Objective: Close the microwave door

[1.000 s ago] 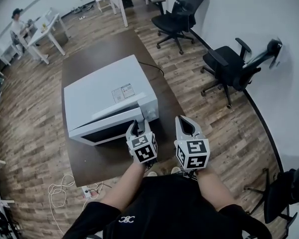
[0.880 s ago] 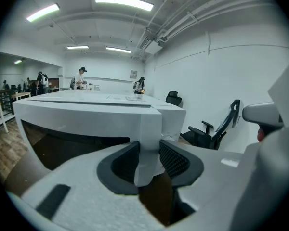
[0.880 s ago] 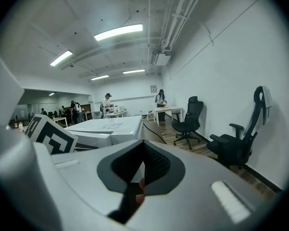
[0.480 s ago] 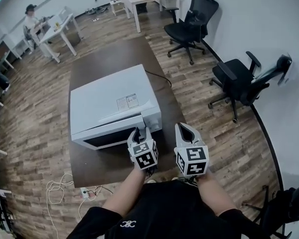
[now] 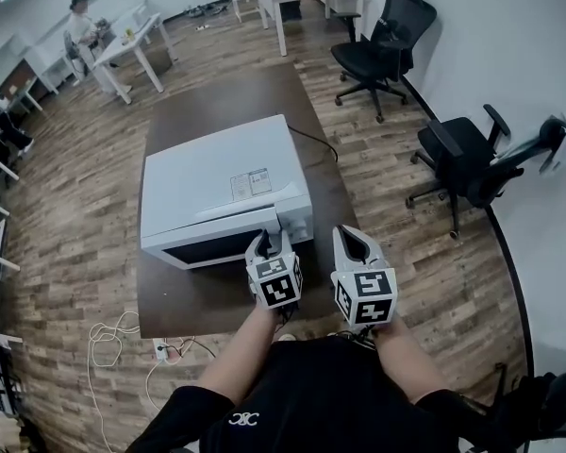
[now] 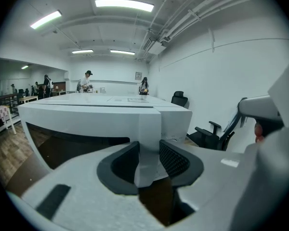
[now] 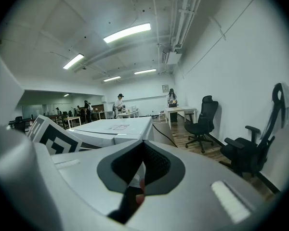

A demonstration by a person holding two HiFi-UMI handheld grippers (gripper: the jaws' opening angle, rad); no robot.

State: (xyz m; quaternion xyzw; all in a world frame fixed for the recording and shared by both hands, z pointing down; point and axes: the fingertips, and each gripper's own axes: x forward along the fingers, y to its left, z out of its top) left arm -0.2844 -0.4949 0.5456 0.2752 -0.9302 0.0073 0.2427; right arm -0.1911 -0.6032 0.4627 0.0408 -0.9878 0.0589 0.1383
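We see a white box-shaped microwave [image 5: 217, 173] resting on a dark brown rectangular surface [image 5: 203, 305]. It sits toward the near right corner, with a strip of bare surface between it and the near edge. Its white-framed door with dark glass [image 5: 212, 245] stands slightly ajar, its free right edge swung a little out from the control panel side. The left hand-held gripper [image 5: 269, 242] has its jaws closed around that free edge, one on each face of it. In the left gripper view, the edge fills the gap between the dark pads [image 6: 176, 160]. The right hand-held gripper [image 5: 351, 236] hovers just beside the left one, near the surface's near right corner, its jaws together and holding nothing.
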